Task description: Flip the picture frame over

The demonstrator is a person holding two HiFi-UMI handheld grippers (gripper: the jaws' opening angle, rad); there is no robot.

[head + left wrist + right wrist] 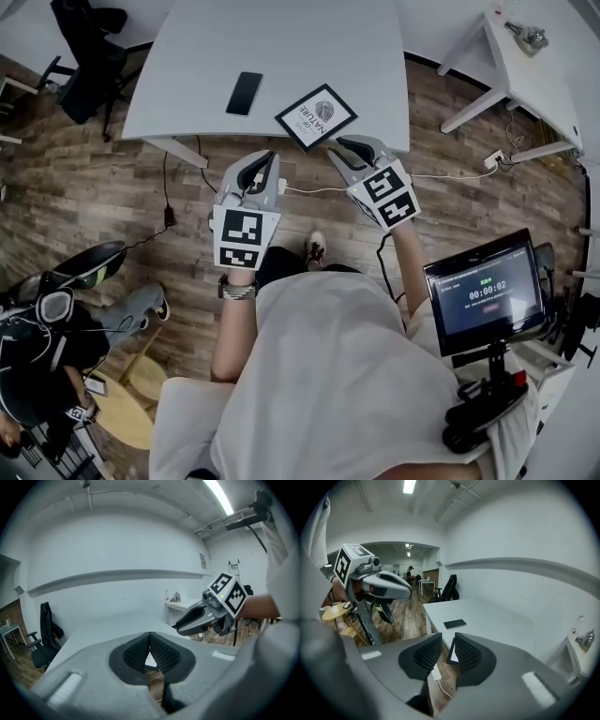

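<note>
The picture frame point(316, 116) lies face up on the white table point(187, 56), close to its front edge, with a black border and a white print. My right gripper point(336, 143) hovers just off the frame's near right corner, over the table edge. It is open, and the frame point(451, 654) shows through the gap between its pads. My left gripper point(269, 156) hangs over the floor just short of the table, left of the frame. Its pads point(150, 637) meet at the tips with nothing between them; a sliver of the frame point(151, 661) shows below them.
A black phone point(245, 93) lies on the table left of the frame. A black chair point(89, 56) stands at the far left, a second white table point(525, 66) at the right. A monitor on a stand point(483, 295) is by my right side. Cables cross the wooden floor.
</note>
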